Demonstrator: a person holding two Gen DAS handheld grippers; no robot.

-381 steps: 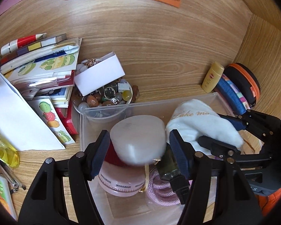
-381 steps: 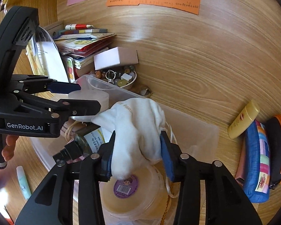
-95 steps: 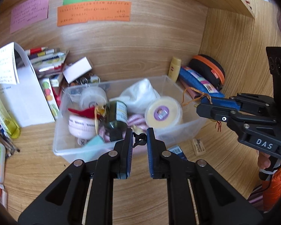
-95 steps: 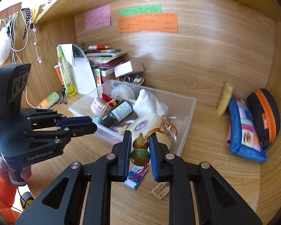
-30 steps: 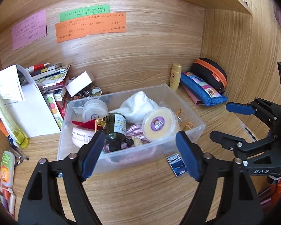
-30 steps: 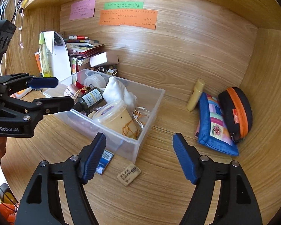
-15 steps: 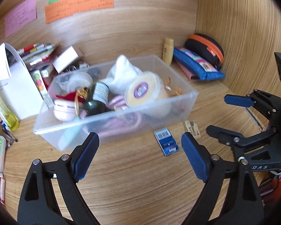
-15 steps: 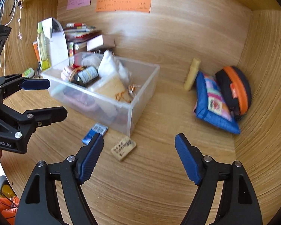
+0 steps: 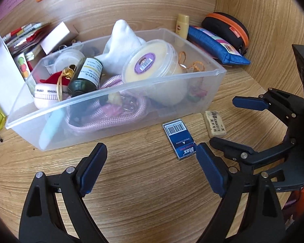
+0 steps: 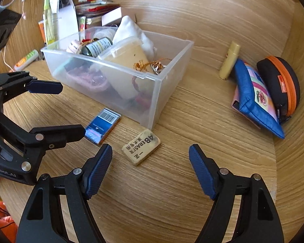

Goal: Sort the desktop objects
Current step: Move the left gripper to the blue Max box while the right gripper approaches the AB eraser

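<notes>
A clear plastic bin (image 9: 119, 109) (image 10: 158, 93) on the wooden desk holds a round yellow tub (image 9: 146, 60), a dark bottle (image 9: 87, 77), a white pouch (image 9: 121, 40), a pink rope and other small items. In front of it lie a blue staple box (image 9: 180, 139) (image 10: 103, 125) and a 4B eraser (image 9: 214, 123) (image 10: 141, 149). My left gripper (image 9: 150, 170) is open and empty, low over the desk near the staple box. My right gripper (image 10: 151, 170) is open and empty, just in front of the eraser.
A blue patterned pouch (image 10: 255, 99), a black-and-orange case (image 10: 279, 83) and a yellow tube (image 10: 231, 60) lie by the right wall. Books, a white box (image 9: 58, 36) and papers are stacked back left. A wooden back wall with sticky notes closes the desk.
Both open grippers have dropped lower and closer to the desk, toward the staple box and the eraser in front of the bin. Nothing was picked up.
</notes>
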